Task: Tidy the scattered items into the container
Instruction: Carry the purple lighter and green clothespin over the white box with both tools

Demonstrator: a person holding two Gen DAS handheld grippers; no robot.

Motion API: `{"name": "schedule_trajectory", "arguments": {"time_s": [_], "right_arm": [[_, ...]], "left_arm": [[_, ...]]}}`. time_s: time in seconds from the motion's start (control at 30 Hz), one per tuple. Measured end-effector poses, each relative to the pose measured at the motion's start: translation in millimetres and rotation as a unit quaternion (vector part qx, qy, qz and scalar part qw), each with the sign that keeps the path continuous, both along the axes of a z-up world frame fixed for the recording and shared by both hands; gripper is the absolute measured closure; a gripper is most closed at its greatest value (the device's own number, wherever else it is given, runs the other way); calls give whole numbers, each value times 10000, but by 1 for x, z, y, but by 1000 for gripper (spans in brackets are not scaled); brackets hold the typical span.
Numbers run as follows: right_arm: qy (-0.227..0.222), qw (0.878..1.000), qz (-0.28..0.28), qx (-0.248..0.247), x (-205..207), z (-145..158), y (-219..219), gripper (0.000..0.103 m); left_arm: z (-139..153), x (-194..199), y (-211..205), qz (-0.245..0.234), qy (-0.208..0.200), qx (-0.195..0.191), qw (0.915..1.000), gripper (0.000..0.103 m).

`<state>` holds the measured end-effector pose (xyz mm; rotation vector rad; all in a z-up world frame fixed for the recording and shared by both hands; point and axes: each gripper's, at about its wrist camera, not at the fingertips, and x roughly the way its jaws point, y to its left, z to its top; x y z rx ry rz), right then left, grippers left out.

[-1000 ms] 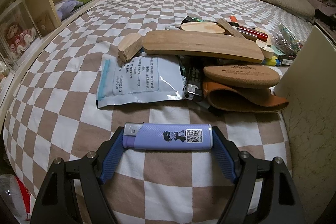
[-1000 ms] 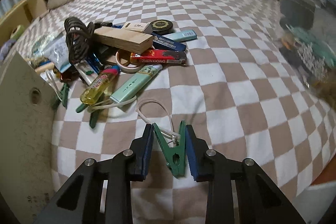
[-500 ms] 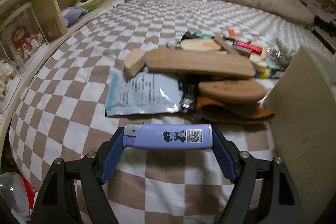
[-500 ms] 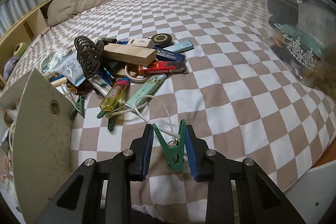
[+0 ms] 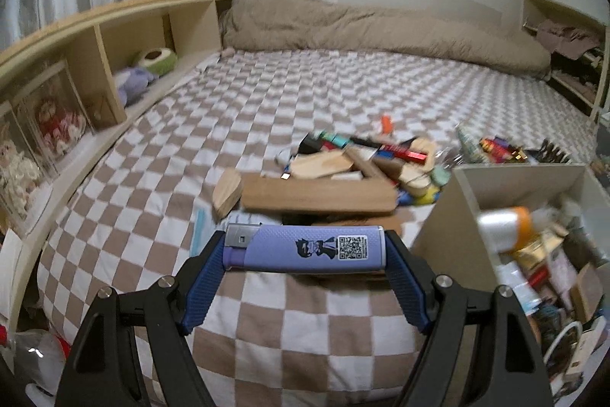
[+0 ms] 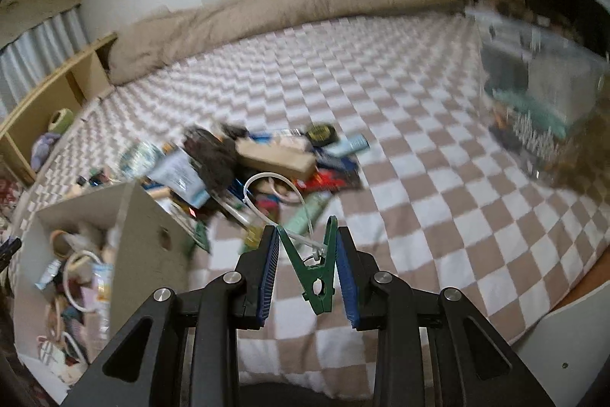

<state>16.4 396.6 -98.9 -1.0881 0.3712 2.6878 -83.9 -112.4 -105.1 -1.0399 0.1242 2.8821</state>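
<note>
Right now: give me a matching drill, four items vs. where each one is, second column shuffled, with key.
Items:
1. purple lighter
2. green clothespin
3. long wooden board
4. orange-capped bottle

Places:
A. inside the open cream box
B. clamped lengthwise in the left hand-held gripper
C. on top of the pile on the checkered bed
D. pinched in the right hand-held gripper, white cord trailing

Pairs: 1-B, 2-D, 3-C, 4-A

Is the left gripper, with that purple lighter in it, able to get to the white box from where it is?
Probably yes. The left gripper holds the purple lighter by its ends, and the white box stands open-topped just to its right, with nothing between them.
</note>
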Motion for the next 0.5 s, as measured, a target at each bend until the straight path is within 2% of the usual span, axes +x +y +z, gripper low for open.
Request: {"name": "schedule_trajectory", "arguments": {"time_s": [0.3, 0.5], "right_arm": [[713, 9965, 425, 105, 9, 50, -41, 73], [908, 9933, 713, 99, 13, 63, -68, 73]], "left_arm": [[39, 30, 30, -489, 466, 129, 9976, 23], [62, 47, 42, -697, 787, 185, 9943, 23]]}}
